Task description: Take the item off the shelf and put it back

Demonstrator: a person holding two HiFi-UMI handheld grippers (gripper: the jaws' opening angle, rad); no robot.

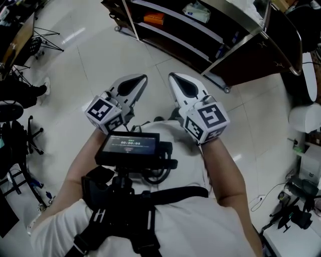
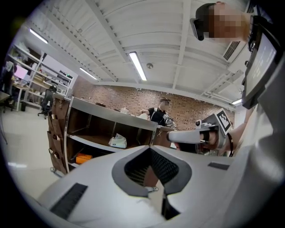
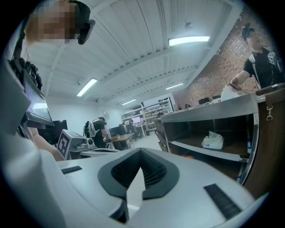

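Looks like the very start to me, nothing's picked yet. The white left gripper (image 1: 141, 79) and white right gripper (image 1: 173, 78) sit side by side near the person's chest, both with jaws pressed together and empty. The dark brown metal-edged shelf unit (image 1: 173, 31) is well apart from them, holding a crumpled white bag (image 1: 196, 11) and an orange packet (image 1: 154, 18). I can't tell which is the target. Next I'd guess: step closer, open up, reach in.
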